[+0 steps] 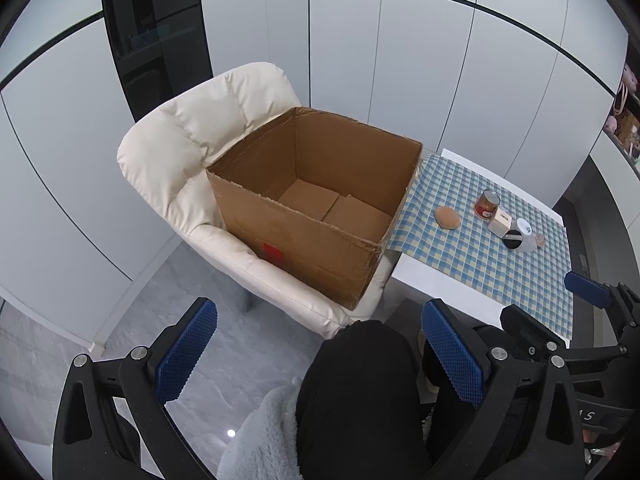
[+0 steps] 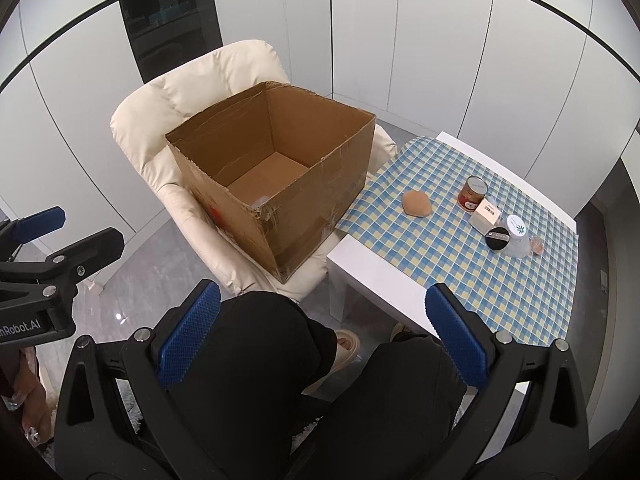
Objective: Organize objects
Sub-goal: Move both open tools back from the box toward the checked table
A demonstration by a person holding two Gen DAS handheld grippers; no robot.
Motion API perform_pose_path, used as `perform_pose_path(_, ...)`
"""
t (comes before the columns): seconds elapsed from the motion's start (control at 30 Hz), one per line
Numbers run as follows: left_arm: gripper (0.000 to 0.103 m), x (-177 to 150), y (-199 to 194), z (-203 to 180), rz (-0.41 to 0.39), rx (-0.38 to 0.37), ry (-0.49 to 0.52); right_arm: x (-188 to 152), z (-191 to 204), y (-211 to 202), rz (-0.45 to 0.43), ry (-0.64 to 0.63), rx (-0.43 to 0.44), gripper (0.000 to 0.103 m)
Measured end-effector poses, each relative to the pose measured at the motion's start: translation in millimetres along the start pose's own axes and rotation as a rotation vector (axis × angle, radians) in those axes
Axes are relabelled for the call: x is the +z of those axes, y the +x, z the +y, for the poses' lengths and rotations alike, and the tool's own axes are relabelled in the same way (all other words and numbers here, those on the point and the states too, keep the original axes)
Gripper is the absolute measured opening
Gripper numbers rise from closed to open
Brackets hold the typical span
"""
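Observation:
An open, empty cardboard box [image 1: 288,236] [image 2: 320,208] stands on a cream armchair [image 1: 192,148] [image 2: 160,120]. To its right, on a blue checked cloth [image 1: 480,264] [image 2: 500,280], lie a tan bun-shaped object [image 1: 447,216] [image 2: 416,203], a red can [image 1: 487,203] [image 2: 472,193], a small beige box [image 1: 501,221] [image 2: 485,217], a white jar [image 1: 527,234] [image 2: 517,236] and a black round object [image 1: 513,239] [image 2: 497,239]. My left gripper [image 1: 320,356] is open and empty, held low before the box. My right gripper [image 2: 324,340] is open and empty, near the table's front edge.
The cloth covers a white table [image 2: 380,276] right of the chair. The person's black-clad knees [image 2: 280,360] [image 1: 360,392] sit between the fingers. White cabinet panels [image 1: 400,60] and a dark glass cabinet [image 1: 156,32] stand behind. The floor is grey tile [image 1: 60,360].

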State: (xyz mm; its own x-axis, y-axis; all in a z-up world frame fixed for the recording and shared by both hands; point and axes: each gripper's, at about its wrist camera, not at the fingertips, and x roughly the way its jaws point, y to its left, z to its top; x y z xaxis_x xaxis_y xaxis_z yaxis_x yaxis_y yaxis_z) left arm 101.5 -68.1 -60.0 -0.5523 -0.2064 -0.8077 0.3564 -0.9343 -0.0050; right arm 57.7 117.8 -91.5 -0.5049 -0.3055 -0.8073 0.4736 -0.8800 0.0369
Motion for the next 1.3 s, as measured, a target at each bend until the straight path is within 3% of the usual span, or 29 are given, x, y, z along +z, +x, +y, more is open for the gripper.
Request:
perform_pose_path(0.53, 0.102, 4, 5, -19, 0.006, -0.013, 0.036, -5, -23, -5, 0.001, 0.055, -0.025, 0.103)
perform_pose_path(1.3, 0.102, 5, 16, -98, 0.021, -0.116, 0.197, -40, -98, -28, 0.000, 0.229, -0.136, 0.103)
